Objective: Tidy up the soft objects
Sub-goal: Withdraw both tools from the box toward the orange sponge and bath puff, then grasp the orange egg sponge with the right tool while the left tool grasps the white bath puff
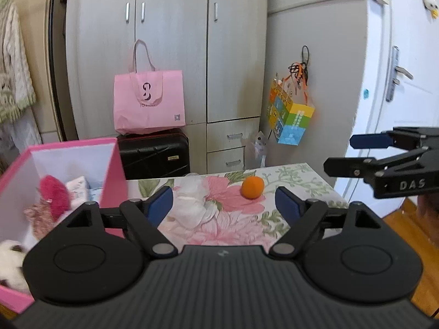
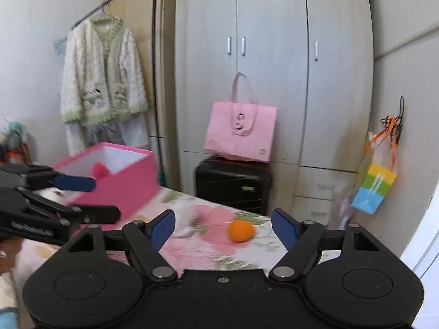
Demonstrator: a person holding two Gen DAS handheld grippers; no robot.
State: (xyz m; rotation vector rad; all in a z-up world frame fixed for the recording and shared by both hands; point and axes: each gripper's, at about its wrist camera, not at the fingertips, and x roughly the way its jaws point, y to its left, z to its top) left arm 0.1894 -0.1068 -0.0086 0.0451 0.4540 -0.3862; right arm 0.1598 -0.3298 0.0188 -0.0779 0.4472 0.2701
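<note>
An orange soft ball (image 1: pixel 252 187) lies on the floral tablecloth (image 1: pixel 236 227) near the far edge; it also shows in the right wrist view (image 2: pixel 241 230). A white crumpled soft cloth (image 1: pixel 193 205) lies left of it. A pink box (image 1: pixel 114 170) at the left holds a magenta plush (image 1: pixel 55 196) and other soft items; it also shows in the right wrist view (image 2: pixel 129 181). My left gripper (image 1: pixel 224 205) is open and empty above the table, short of the cloth. My right gripper (image 2: pixel 223 229) is open and empty, with the ball ahead between its fingers.
A black suitcase (image 1: pixel 155 155) with a pink tote bag (image 1: pixel 149 101) on it stands behind the table against grey wardrobes (image 1: pixel 170 41). A colourful bag (image 1: pixel 292 118) hangs at the right. A white door (image 1: pixel 403 82) is far right. A white cardigan (image 2: pixel 103 74) hangs at the left.
</note>
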